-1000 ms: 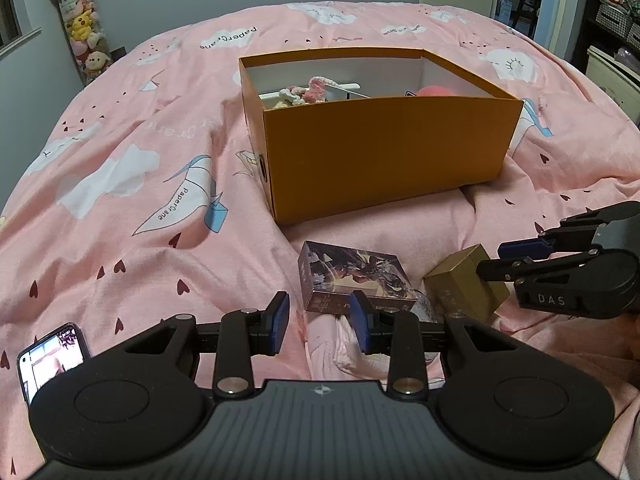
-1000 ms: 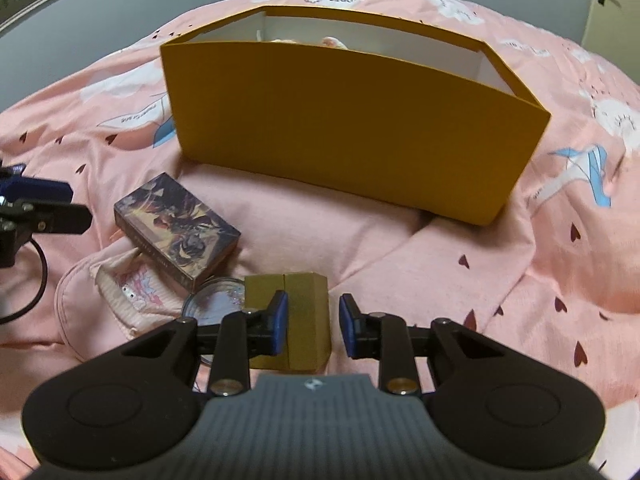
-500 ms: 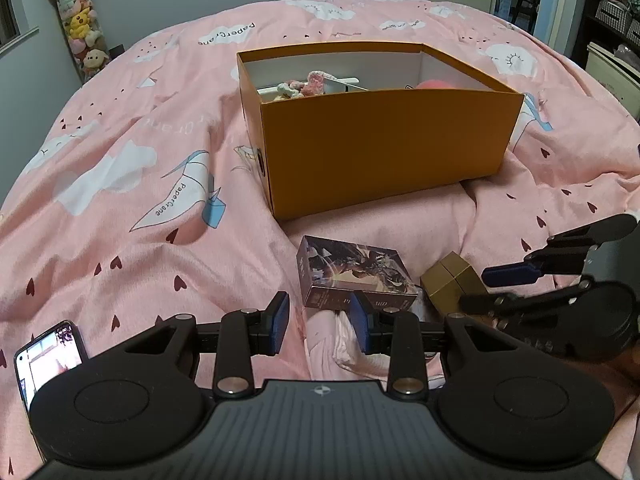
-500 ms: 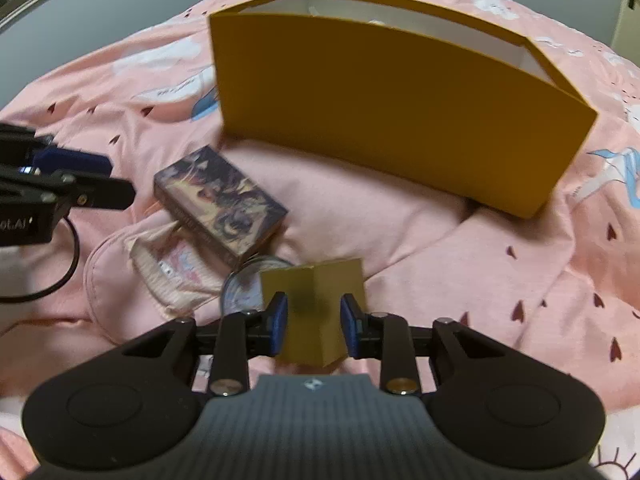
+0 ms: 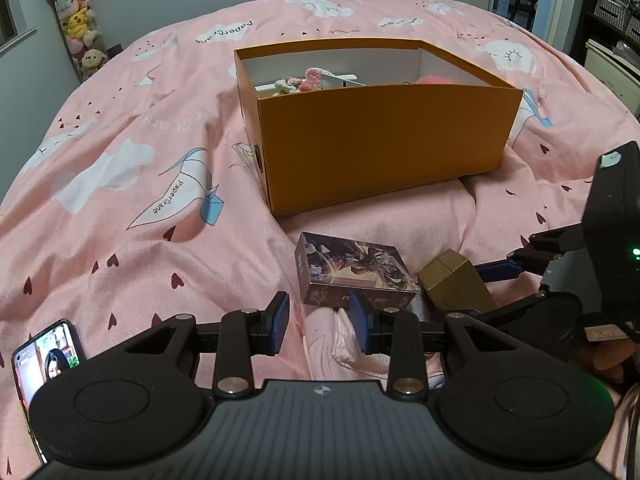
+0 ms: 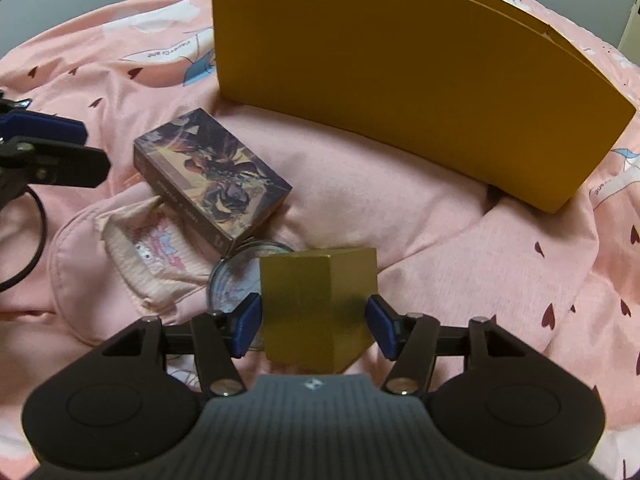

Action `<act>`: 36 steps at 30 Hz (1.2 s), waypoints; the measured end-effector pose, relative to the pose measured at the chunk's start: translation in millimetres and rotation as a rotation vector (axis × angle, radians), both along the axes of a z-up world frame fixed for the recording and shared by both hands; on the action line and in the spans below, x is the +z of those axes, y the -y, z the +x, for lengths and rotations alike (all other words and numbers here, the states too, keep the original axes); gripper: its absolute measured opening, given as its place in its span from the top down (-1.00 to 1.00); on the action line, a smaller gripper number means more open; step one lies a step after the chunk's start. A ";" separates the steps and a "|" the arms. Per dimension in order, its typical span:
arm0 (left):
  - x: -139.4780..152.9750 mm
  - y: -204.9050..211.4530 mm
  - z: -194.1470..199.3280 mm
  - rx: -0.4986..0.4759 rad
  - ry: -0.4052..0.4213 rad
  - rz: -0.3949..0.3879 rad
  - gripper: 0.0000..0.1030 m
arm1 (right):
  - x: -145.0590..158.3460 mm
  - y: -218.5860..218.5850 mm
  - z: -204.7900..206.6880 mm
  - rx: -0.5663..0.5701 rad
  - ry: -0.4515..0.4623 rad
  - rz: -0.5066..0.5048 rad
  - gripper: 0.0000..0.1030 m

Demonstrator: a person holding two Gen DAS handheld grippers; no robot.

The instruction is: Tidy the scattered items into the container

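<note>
An open orange box [image 5: 380,136] stands on the pink bed and holds several small items; its long side fills the right wrist view [image 6: 400,72]. A dark printed card box [image 5: 352,276] [image 6: 212,176] lies in front of it. A small gold box [image 5: 454,280] [image 6: 316,312] sits between the fingers of my right gripper [image 6: 314,326], whose jaws are wide open around it, pads close to its sides. My left gripper [image 5: 320,322] is open and empty just short of the card box. A round clear lid [image 6: 236,276] and a pink pouch [image 6: 156,256] lie under these.
A phone [image 5: 44,360] with a lit screen lies at the lower left on the bedspread [image 5: 120,160]. A rack of plush toys [image 5: 78,20] stands against the far left wall. A doorway and shelves are at the far right.
My right gripper has moved forward and opened wider, so the gold box now sits between its fingers. The left gripper has stayed in place, open.
</note>
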State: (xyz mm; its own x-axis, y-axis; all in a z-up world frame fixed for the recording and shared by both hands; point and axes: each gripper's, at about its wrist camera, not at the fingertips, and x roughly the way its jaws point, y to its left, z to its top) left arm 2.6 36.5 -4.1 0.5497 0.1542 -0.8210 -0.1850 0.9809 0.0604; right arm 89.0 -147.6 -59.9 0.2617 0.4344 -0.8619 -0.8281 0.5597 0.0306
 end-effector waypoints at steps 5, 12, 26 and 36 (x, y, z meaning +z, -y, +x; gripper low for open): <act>0.1 -2.0 -0.1 0.005 0.004 -0.006 0.25 | 2.7 3.9 5.7 -0.021 -0.018 0.024 -0.16; 1.8 -25.9 4.4 0.069 0.037 -0.179 0.04 | 22.0 20.5 15.8 -0.049 -0.016 0.077 0.06; -40.9 -71.0 36.8 0.246 -0.039 -0.464 0.01 | 31.0 39.2 40.9 -0.116 -0.070 0.137 0.08; -50.1 -71.4 39.1 0.275 -0.016 -0.533 0.17 | 34.4 48.2 47.5 -0.141 -0.089 0.150 0.06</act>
